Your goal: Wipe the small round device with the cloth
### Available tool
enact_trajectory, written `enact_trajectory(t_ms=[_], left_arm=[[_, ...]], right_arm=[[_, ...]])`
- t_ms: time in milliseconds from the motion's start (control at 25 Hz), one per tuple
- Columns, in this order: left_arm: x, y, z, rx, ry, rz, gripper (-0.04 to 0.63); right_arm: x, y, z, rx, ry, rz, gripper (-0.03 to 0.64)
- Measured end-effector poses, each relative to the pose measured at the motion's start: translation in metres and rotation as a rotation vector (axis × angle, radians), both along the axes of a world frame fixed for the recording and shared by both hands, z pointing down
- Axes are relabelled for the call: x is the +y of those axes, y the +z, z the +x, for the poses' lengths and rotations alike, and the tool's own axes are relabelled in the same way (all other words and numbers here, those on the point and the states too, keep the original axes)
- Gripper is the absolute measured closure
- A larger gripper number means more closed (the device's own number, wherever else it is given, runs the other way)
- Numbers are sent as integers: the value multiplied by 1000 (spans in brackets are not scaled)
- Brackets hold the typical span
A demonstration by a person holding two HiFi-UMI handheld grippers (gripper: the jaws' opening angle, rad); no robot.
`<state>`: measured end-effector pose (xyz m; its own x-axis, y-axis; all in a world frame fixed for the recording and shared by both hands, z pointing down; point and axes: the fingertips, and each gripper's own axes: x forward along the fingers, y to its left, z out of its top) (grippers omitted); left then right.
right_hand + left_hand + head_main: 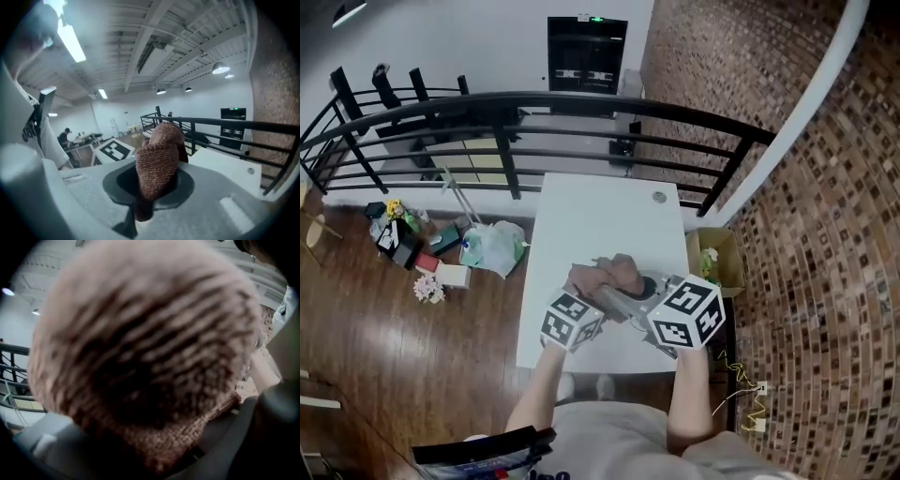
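The cloth (pixel 605 275), a brownish knitted piece, hangs bunched above the near half of the tabletop (pixel 600 211), carried between both claws. In the left gripper view, the left claw (pixel 152 453) has its jaws set wide, and the bundle fills the gap and presses against both of them. That reads as a grip on a thick wad. Whether anything is folded inside the wad cannot be seen.

In the right gripper view, the right claw (pixel 143 197) has its jaws drawn together on a narrow fold of the same cloth, which stands up from the seam between them.

The only small round device (pixel 659 197) I can find is a pale disc lying flat near the far end of the tabletop. It is well apart from the cloth and neither claw touches it. I cannot be sure it is the device and not a fitting of the tabletop.

Judging from this, wiping has not begun. The step in hand is getting the cloth gathered and held ready above the tabletop.

The next move probably needs one claw to let go so the other can carry a firm pad of cloth out to the far end of the tabletop. It would then come down flat on the disc and rub, lightly enough that the disc does not slide toward the edge.
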<state>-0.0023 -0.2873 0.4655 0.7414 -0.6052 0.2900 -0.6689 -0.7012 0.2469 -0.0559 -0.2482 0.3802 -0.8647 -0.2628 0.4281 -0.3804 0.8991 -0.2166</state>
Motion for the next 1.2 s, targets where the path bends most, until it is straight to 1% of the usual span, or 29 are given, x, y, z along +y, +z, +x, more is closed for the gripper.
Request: enact_trajectory(t_ms=[80, 200, 280, 360, 480, 640, 720, 800, 880, 1000, 1120, 1200], left_arm=[[5, 1, 1, -13, 11, -4, 233], [9, 2, 2, -19, 14, -15, 233], [9, -1, 3, 2, 14, -27, 233], [10, -4, 6, 34, 19, -49, 233], [12, -8, 8, 63, 26, -66, 235], [17, -12, 10, 39, 61, -51, 235], [21, -14, 13, 38, 81, -47, 235], [24, -14, 16, 33, 94, -46, 235], [26, -11, 18, 13, 106, -43, 235], [29, -4, 17, -21, 118, -41, 235], [28, 1, 11, -48, 110, -33, 235], [27, 1, 8, -50, 105, -29, 235]], right_arm=[[-4, 13, 1, 87, 5, 53, 589], [-3, 19, -3, 180, -39, 145, 589], [-1, 21, -6, 252, -83, 231, 589], [-2, 21, -7, 308, -91, 301, 589], [-9, 16, -6, 331, -60, 367, 589], [-26, 3, -3, 320, 29, 453, 589], [-34, 0, -1, 307, 63, 467, 589], [-40, 0, 3, 281, 93, 452, 589], [-48, 2, 11, 267, 139, 431, 589], [-64, 8, 23, 278, 220, 413, 589], [-77, 15, 38, 299, 288, 409, 589], [-79, 9, 46, 279, 314, 418, 589]])
